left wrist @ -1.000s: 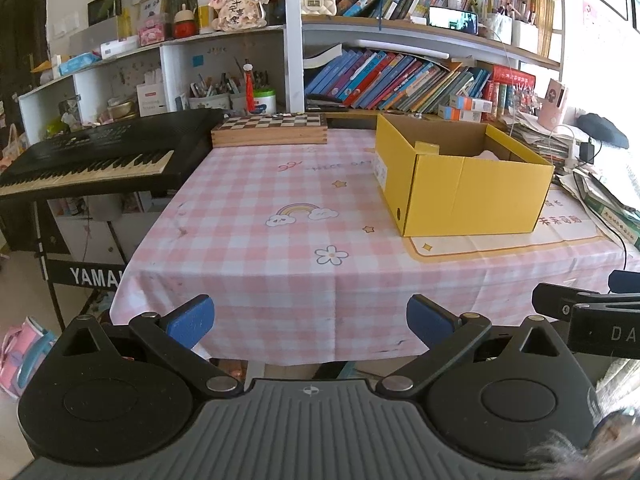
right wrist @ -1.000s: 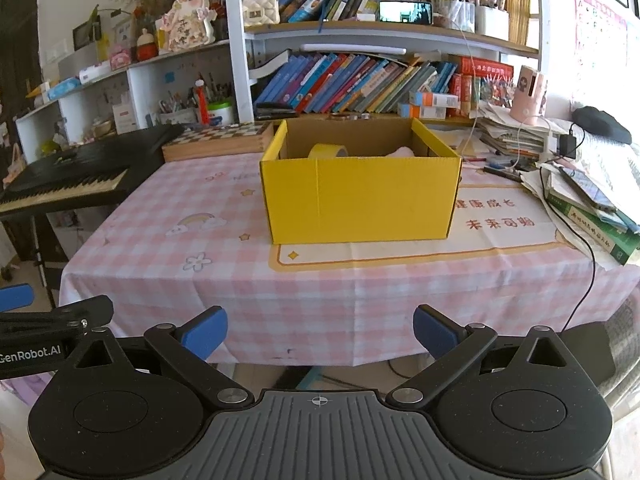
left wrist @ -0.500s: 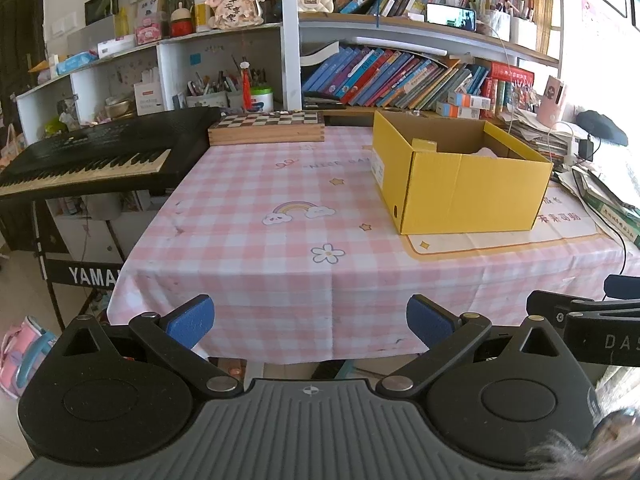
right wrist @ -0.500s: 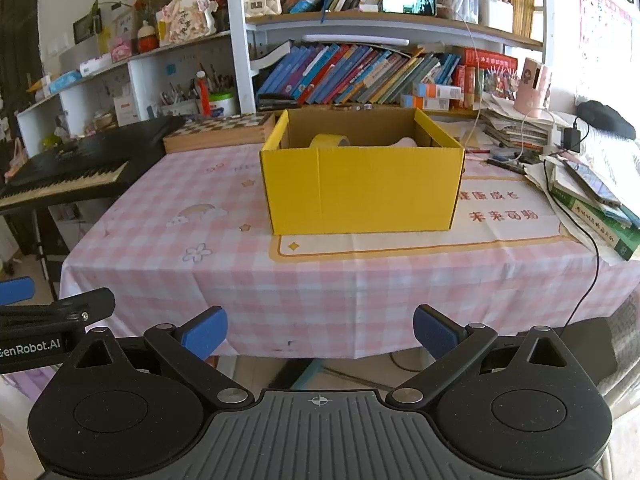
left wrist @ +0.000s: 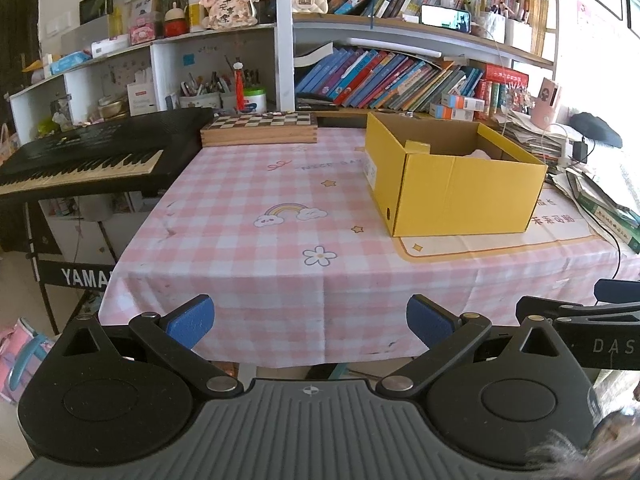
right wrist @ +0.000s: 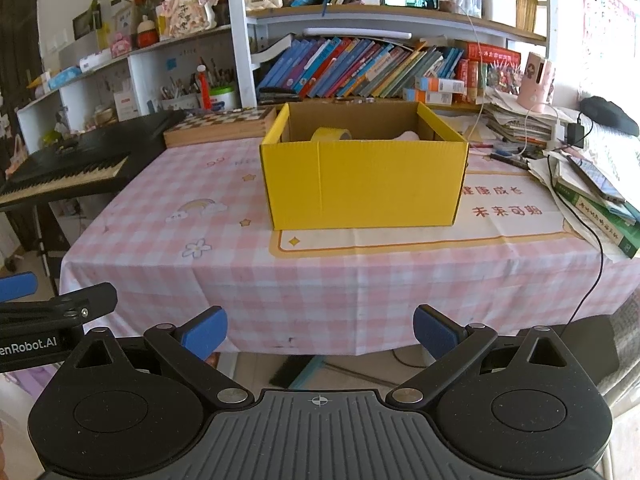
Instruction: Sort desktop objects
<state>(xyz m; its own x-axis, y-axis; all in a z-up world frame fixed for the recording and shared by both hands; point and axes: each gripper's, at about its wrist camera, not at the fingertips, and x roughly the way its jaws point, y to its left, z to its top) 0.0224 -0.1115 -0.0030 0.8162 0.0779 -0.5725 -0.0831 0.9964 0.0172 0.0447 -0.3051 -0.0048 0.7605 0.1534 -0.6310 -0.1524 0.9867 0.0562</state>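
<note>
A yellow cardboard box stands open on the pink checked tablecloth; it also shows in the left wrist view. Inside it I see a yellow tape roll and a pale pink object. My left gripper is open and empty, held off the table's front edge. My right gripper is open and empty, also in front of the table edge, facing the box.
A wooden chessboard box lies at the table's back. A black keyboard stands to the left. Stacked books, papers and cables crowd the table's right side. Bookshelves rise behind.
Both grippers have drawn back slightly from the table; the box looks a little farther and lower in both views. Both stay open and empty.
</note>
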